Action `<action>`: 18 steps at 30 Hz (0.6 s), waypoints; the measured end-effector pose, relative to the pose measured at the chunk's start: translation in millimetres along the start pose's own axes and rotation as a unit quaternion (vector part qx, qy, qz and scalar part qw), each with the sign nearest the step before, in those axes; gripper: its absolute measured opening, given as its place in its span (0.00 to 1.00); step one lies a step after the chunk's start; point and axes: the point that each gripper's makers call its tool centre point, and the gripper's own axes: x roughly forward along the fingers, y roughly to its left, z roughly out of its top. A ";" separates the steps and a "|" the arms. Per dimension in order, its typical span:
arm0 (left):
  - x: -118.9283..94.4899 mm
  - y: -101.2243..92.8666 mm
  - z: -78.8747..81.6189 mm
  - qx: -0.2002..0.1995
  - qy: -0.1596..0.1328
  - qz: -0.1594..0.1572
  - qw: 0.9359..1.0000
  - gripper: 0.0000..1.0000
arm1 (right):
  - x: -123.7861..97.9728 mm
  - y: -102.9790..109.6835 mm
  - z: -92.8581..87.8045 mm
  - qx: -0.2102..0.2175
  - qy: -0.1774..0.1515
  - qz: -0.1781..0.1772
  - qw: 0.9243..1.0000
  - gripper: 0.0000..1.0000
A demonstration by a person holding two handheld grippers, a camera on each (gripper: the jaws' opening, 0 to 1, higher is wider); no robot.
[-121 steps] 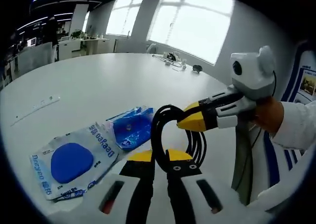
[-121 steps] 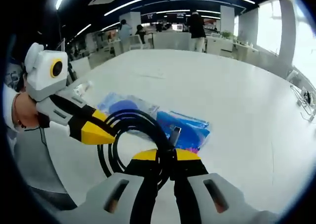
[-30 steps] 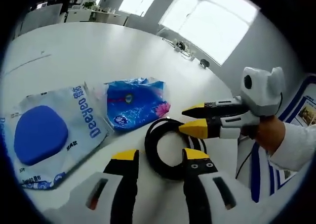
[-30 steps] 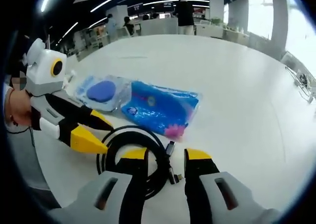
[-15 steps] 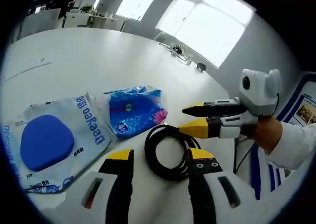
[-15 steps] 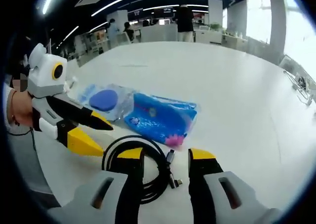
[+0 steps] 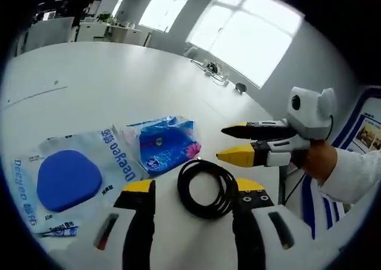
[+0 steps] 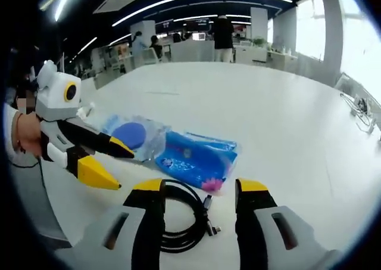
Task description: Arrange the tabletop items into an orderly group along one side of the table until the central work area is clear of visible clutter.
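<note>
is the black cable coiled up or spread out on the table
Coiled. The black cable lies as a compact loop on the white table, beside the blue packet, with its plug end sticking out.

"Deeyeo" on clear packet (image 7: 71,177).

We count three items on the table (image 7: 119,85): one coiled black cable (image 7: 205,188) at 6 o'clock in the left gripper view, one blue packet (image 7: 162,143), and one clear pouch (image 7: 71,177) at 8 o'clock.
</note>
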 end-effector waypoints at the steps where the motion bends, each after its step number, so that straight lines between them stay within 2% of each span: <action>1: -1.3 0.5 1.4 0.001 -0.002 0.000 1.000 0.53 | -0.1 0.1 0.8 0.000 -0.001 0.000 1.000 0.46; 18: -31.3 1.8 23.7 0.007 -0.035 -0.011 0.999 0.65 | -3.8 15.5 29.2 -0.009 -0.027 0.010 1.000 0.50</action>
